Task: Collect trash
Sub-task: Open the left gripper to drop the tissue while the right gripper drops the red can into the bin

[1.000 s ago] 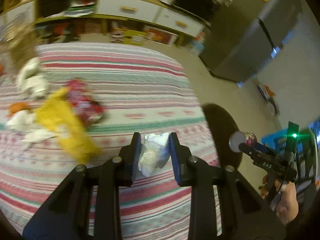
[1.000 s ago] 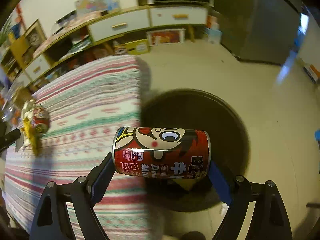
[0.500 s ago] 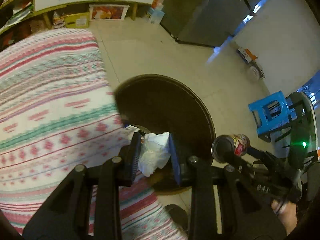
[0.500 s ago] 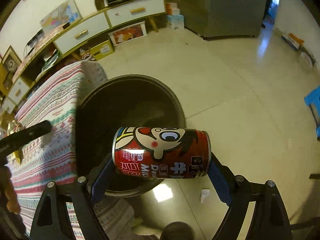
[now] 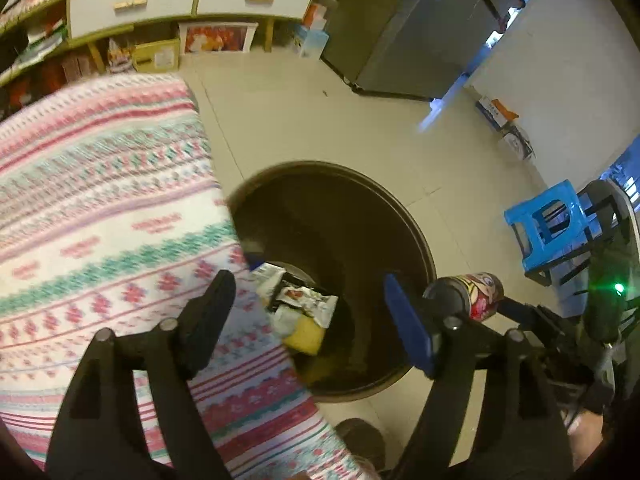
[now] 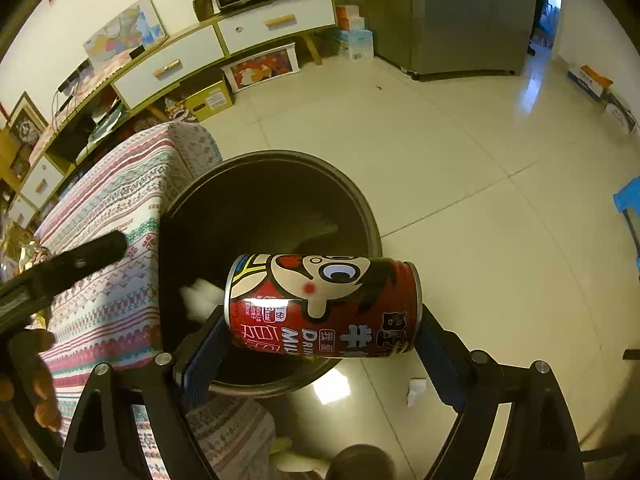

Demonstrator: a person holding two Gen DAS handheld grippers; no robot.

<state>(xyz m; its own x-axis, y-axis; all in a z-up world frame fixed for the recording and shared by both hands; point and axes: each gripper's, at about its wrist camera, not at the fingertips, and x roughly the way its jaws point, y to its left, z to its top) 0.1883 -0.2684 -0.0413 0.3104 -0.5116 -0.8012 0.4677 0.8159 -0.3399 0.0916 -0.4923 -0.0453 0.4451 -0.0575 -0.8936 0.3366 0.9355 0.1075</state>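
Observation:
My left gripper (image 5: 308,304) is open and empty above the dark round trash bin (image 5: 416,236), which stands on the floor beside the table. Wrappers (image 5: 304,304) lie at the bin's bottom. In the right wrist view a white tissue wad (image 6: 200,298) is blurred inside the bin (image 6: 360,208). My right gripper (image 6: 320,332) is shut on a red milk drink can (image 6: 324,306), held sideways over the bin's near rim. The can also shows in the left wrist view (image 5: 480,294), with the right gripper (image 5: 476,300) to the right of the bin.
A table with a striped patterned cloth (image 5: 100,208) sits left of the bin. A blue stool (image 5: 548,228) stands at the right. A TV cabinet (image 6: 224,48) and a grey fridge (image 6: 460,16) line the far side. A small white scrap (image 6: 414,390) lies on the floor.
My left gripper swung from the table to over the bin, opened, and let go of the white tissue wad, which dropped into the bin. My right gripper carried the can over the bin.

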